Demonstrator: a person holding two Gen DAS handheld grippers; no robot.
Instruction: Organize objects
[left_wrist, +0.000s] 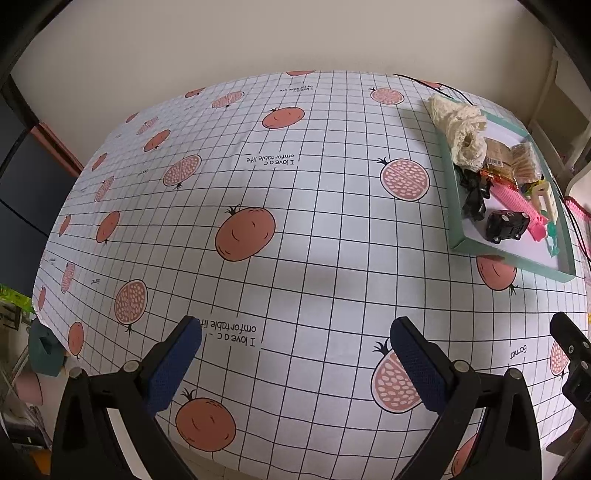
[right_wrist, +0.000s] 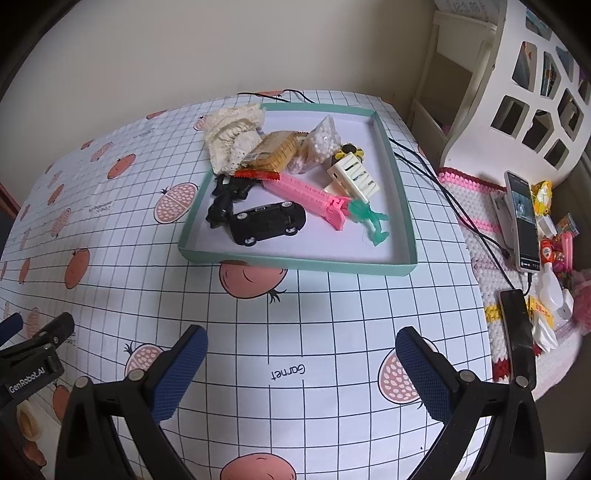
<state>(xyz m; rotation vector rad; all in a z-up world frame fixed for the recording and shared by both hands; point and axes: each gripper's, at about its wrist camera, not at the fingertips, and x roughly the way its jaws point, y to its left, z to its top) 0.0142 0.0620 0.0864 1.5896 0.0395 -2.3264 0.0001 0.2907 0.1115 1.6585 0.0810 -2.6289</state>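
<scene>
Green tray (right_wrist: 295, 260) sits on worktop (right_wrist: 314, 332), far-right part. Inside it: black toy car (right_wrist: 267, 221), pink comb (right_wrist: 306, 194) beside car, lace cloth (right_wrist: 232, 138) draped over tray's far-left rim. Left gripper (left_wrist: 295, 369) and right gripper (right_wrist: 301, 373) near of tray, fingers apart, empty.

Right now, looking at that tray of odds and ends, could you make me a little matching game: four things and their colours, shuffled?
Things:
1. toy car
2. long comb-like clip
3. little figure
4. lace cloth

Colours:
A. cream
B. translucent green
C. black
D. pink

Pairs: 1-C, 2-D, 3-B, 4-A. All lie in the green-rimmed tray, the cloth spilling over its far left corner.
</scene>
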